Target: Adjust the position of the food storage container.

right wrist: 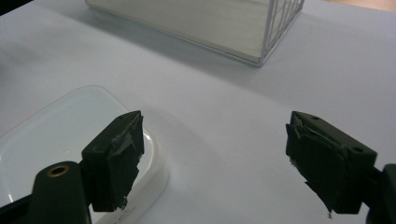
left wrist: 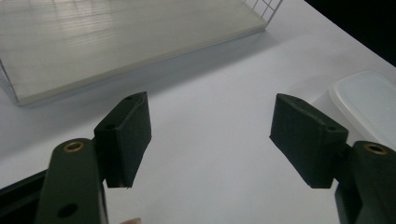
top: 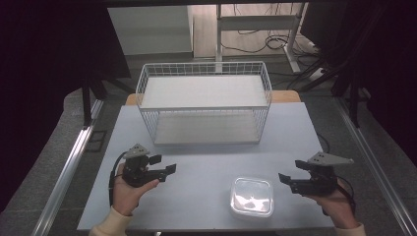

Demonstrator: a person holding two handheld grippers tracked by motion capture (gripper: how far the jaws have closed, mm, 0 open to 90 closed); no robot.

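Note:
A clear plastic lidded container [top: 252,196] rests on the table near its front edge, right of centre. Behind it stands a white wire two-tier rack [top: 204,101] with pale shelf boards. My left gripper [top: 163,165] is held at front left, jaws wide open and empty, pointing right toward the container [left wrist: 369,105]. My right gripper [top: 292,172] is at front right, just beside the container [right wrist: 56,140], open with nothing between its jaws. In the left gripper view the gripper [left wrist: 210,135] faces bare table. The right gripper [right wrist: 212,158] has torn tape on its pads.
The light grey table top [top: 206,162] has free room between the rack and the container. The rack's lower shelf [left wrist: 112,42] and corner [right wrist: 261,42] lie ahead of both grippers. Metal rails [top: 69,167] run along both table sides; cables lie on the floor behind.

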